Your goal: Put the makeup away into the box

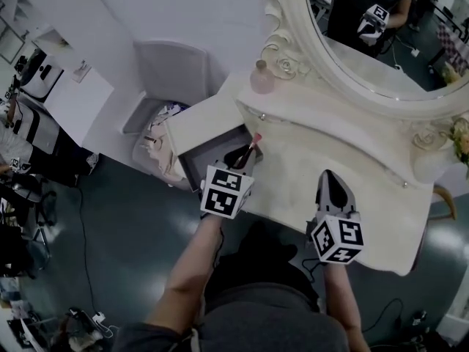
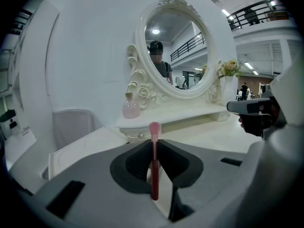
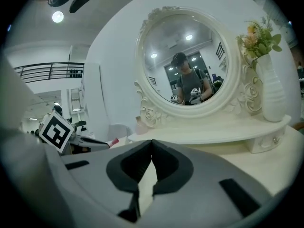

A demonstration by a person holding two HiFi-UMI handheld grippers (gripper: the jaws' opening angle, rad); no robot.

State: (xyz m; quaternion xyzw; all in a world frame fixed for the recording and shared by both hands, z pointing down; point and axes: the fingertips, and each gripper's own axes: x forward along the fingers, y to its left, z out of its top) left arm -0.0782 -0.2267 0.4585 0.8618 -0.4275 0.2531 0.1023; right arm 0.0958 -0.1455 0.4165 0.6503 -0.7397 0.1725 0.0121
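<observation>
My left gripper (image 1: 245, 155) is shut on a slim pink makeup brush (image 1: 254, 142), whose tip sticks out past the jaws toward the white vanity table (image 1: 366, 174). In the left gripper view the brush (image 2: 154, 161) stands upright between the closed pads, pink head on top. The gripper hovers over an open box-like drawer with a dark grey inside (image 1: 207, 161) at the vanity's left end. My right gripper (image 1: 332, 184) hangs over the tabletop with its jaws closed on nothing; in its own view (image 3: 152, 142) the pads meet. That view also shows the left gripper (image 3: 76, 139).
A pink perfume bottle (image 1: 261, 79) stands on the shelf under the oval mirror (image 1: 381, 42). A white vase with flowers (image 3: 270, 87) sits at the shelf's right end. A grey chair (image 1: 172, 68) and a cluttered basket (image 1: 157, 138) stand left of the vanity.
</observation>
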